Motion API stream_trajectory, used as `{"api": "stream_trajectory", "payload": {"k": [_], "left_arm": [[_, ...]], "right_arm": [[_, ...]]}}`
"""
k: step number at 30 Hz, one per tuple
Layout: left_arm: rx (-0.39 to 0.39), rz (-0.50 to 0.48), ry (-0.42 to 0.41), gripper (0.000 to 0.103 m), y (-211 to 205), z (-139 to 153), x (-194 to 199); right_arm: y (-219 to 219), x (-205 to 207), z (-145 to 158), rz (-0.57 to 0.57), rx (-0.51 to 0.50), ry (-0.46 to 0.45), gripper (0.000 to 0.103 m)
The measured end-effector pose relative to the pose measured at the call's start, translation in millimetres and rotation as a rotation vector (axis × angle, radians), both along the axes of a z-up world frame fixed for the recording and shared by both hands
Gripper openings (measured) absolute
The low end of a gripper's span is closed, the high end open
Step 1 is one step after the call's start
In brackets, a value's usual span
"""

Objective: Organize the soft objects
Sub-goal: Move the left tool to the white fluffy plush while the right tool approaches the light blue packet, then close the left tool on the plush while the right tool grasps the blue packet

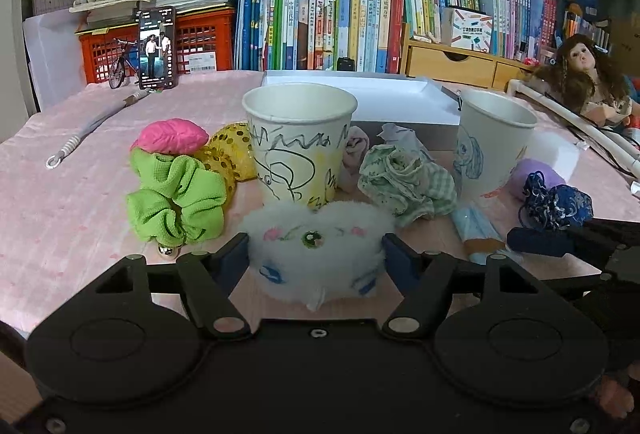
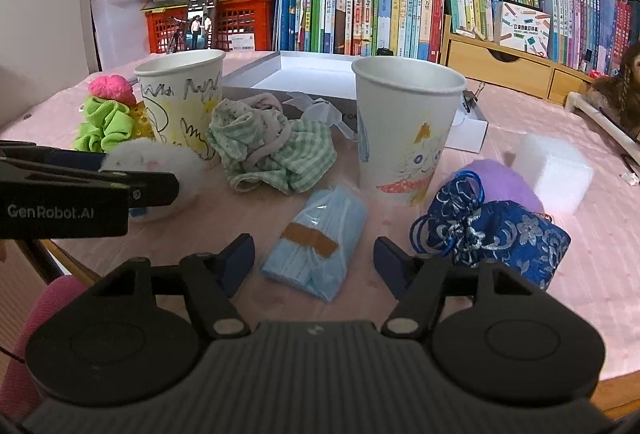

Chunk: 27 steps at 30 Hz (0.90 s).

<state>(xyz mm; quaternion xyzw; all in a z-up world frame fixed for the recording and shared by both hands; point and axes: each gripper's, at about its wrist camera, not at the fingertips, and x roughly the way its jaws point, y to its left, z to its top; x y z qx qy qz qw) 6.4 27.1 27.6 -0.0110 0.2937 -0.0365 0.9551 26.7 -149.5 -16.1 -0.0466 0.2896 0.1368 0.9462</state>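
Note:
My left gripper point(image 1: 316, 248) has its fingers on both sides of a white fluffy plush point(image 1: 316, 254), which also shows in the right wrist view point(image 2: 160, 170); the fingers touch its sides. Behind it stands a scribbled paper cup point(image 1: 298, 142). A green scrunchie point(image 1: 176, 198), a pink squishy point(image 1: 172, 136), a yellow sequin ball point(image 1: 234, 150) and a green checked cloth point(image 1: 408, 178) lie around the cup. My right gripper point(image 2: 314, 254) is open around a blue mask pack point(image 2: 316, 242). A blue brocade pouch point(image 2: 496, 234) lies to its right, by a second paper cup point(image 2: 404, 138).
A white shallow box point(image 1: 400, 102) lies behind the cups. A purple soft thing point(image 2: 508, 186) and a white foam block point(image 2: 554, 174) are at the right. Books, red crates, a phone point(image 1: 157, 48) and a doll point(image 1: 584, 74) line the back of the pink cloth.

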Motion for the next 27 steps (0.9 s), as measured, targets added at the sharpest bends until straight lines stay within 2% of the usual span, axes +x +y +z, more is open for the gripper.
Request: {"api": "stream_trajectory", "payload": {"k": [3,8,13,17,27], "left_arm": [[0.010,0.001,-0.003,0.073,-2.7,-1.9,1.7],[0.015,0.003,-0.006,0.076,-5.0,-6.2,5.2],[0.020,0.002,-0.011,0.072,-6.3,-7.3,7.0],[0.022,-0.001,-0.022,0.068,-6.3,-3.4,4.6],[0.000,-0.034,-0.054,0.067,-7.0,15.2,-7.3]], "right_arm": [[0.7,0.7,-1.0,-0.001,0.000,-0.007,0.071],[2.5,2.6,-2.4,-0.006,0.003,-0.020,0.060],[1.6,5.0,-0.6,-0.019,0.021,-0.017,0.050],[-1.9,4.8,1.7,-0.028,0.048,-0.007,0.047],[-5.2,-2.9,20.4,-0.008,0.066,-0.037,0.047]]}}
